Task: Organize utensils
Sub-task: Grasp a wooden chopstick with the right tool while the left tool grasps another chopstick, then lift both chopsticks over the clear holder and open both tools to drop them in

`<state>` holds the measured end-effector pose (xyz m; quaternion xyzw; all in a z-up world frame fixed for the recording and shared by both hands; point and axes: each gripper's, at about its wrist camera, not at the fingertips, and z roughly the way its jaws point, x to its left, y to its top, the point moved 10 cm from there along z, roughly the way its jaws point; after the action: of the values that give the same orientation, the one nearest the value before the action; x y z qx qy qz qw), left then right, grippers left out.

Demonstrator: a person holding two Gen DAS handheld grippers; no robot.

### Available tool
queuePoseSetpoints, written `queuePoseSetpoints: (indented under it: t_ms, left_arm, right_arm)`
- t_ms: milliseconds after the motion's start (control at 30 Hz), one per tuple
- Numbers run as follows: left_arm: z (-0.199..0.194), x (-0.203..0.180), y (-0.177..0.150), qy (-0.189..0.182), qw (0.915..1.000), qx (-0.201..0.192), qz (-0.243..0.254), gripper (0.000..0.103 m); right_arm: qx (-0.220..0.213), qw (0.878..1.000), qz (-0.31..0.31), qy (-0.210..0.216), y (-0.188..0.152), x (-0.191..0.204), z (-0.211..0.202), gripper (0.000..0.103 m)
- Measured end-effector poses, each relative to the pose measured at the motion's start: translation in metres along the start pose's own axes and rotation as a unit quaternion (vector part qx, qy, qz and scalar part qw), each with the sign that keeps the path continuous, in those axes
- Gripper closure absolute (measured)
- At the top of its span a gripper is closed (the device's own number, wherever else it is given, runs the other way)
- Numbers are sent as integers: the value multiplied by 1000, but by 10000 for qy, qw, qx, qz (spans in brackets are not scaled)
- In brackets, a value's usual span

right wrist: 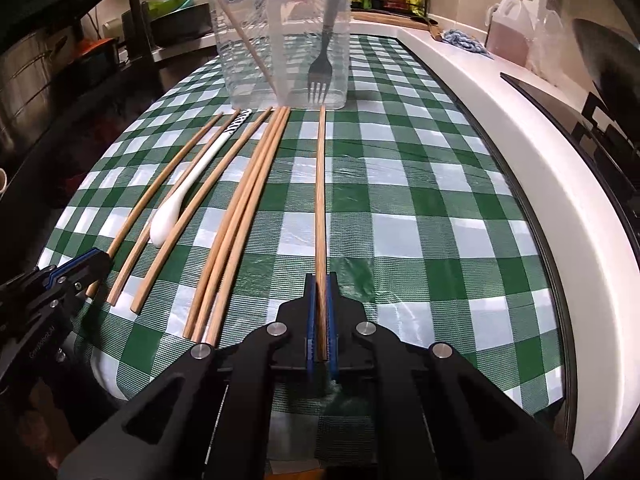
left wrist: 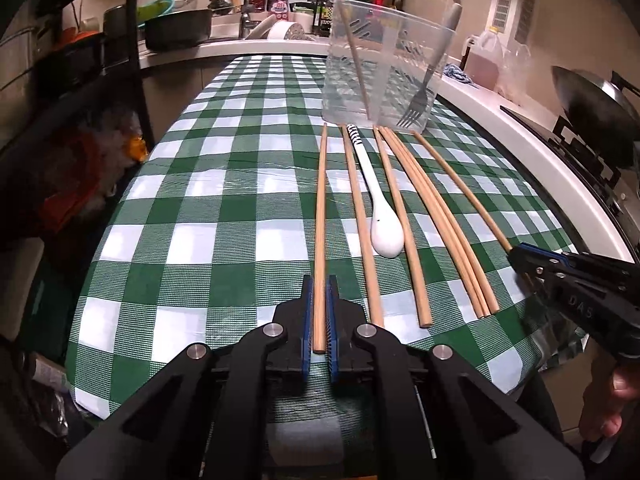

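Several wooden chopsticks [left wrist: 436, 216] and a white spoon [left wrist: 380, 208] with a striped handle lie in a row on a green checked tablecloth [left wrist: 224, 184]. Behind them stands a clear plastic container [left wrist: 384, 68] holding a fork [left wrist: 416, 108], one chopstick and a pale handle. My left gripper [left wrist: 320, 292] is shut on the near end of the leftmost chopstick [left wrist: 321, 208]. My right gripper [right wrist: 320, 280] is shut on the near end of the rightmost chopstick [right wrist: 321, 184]. Both sticks still lie along the cloth. Each gripper shows in the other's view, the right gripper [left wrist: 520, 256] and the left gripper [right wrist: 100, 258].
A white counter rim [right wrist: 520, 128] curves along the right, with a stove and wok [left wrist: 600, 96] beyond it. An oil jug [right wrist: 508, 36], bottles and a blue cloth [right wrist: 464, 40] sit at the back. A sink with pots [left wrist: 180, 28] and a dark shelf [left wrist: 132, 60] are at the left.
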<state>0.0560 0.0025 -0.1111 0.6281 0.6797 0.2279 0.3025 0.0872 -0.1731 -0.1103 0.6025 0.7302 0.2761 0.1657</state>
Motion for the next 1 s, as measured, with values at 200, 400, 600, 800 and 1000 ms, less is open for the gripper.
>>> queuePoseSetpoints:
  t_ms: [200, 400, 600, 800, 1000]
  left_arm:
    - [1, -2, 0, 22, 9999, -70, 106, 97]
    - [4, -5, 3, 76, 9997, -157, 187, 97]
    - [5, -7, 5, 107, 9994, -204, 246, 97]
    - [3, -7, 6, 110, 9994, -232, 240, 97]
    - [-14, -10, 15, 107, 9980, -530, 342, 97]
  right_arm:
    - [17, 9999, 141, -9, 0, -6, 1, 96]
    - [-31, 9999, 122, -35, 0, -5, 1, 96]
    - [-71, 9999, 94, -56, 0, -4, 1, 97]
    - [-162, 9998, 100, 6, 3, -2, -7, 98]
    - [-632, 9980, -22, -23, 19, 1, -32, 98]
